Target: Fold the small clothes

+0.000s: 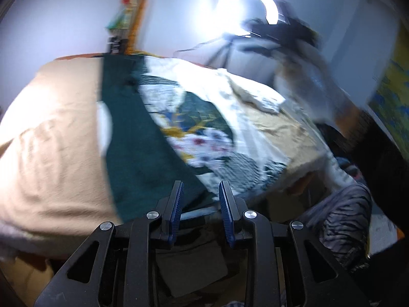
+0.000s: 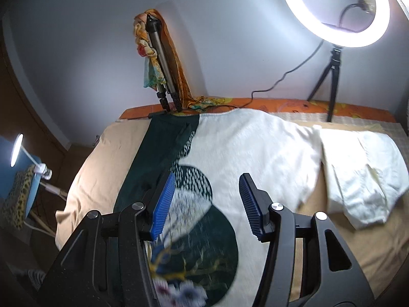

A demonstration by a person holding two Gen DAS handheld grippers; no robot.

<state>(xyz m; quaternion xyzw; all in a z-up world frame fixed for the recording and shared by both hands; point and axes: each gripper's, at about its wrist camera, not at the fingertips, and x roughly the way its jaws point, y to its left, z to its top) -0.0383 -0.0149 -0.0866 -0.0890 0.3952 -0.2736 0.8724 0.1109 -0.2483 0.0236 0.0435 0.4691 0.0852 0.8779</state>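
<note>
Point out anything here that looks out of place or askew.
A colourful scarf hangs over a folded tripod leaning on the wall, an odd spot. The small white garment lies rumpled, edges uneven, beside the green-and-white printed cloth.

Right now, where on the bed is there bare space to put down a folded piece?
Bare beige sheet left of the patterned cloth, running to the bed's edge. A smaller beige patch lies below the white garment at right. The middle is covered, and the far edge is crowded by the tripod and cable.
</note>
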